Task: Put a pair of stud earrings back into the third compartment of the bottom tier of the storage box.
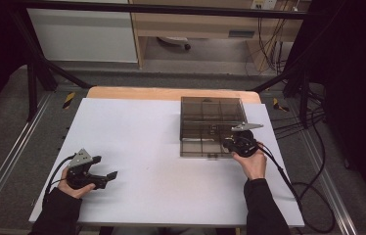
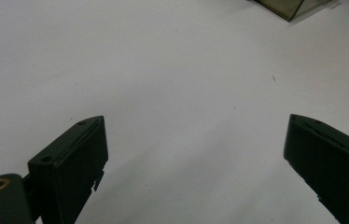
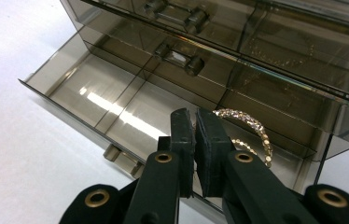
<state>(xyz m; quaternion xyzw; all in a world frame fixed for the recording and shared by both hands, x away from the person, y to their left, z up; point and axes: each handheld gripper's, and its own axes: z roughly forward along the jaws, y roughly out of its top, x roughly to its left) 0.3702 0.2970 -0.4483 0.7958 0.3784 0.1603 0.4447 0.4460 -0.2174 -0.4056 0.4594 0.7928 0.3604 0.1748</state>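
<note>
A smoky see-through drawer box (image 1: 211,110) stands at the table's far right, and its lowest drawer (image 1: 201,147) is pulled out toward me. In the right gripper view that drawer (image 3: 93,88) shows divided compartments. My right gripper (image 3: 195,114) is shut on a gold beaded bracelet (image 3: 253,124), which hangs over the drawer's right compartment. From above, the right gripper (image 1: 229,142) sits at the drawer's front right corner. My left gripper (image 1: 106,166) is open at the near left, its jaws wide apart over bare table (image 2: 196,122).
The white table top (image 1: 147,147) spreads between the two hands. A corner of the drawer box (image 2: 284,7) shows far off in the left gripper view. Cables (image 1: 298,191) trail off the table's right edge. Metal frame rails (image 1: 5,161) run along both sides.
</note>
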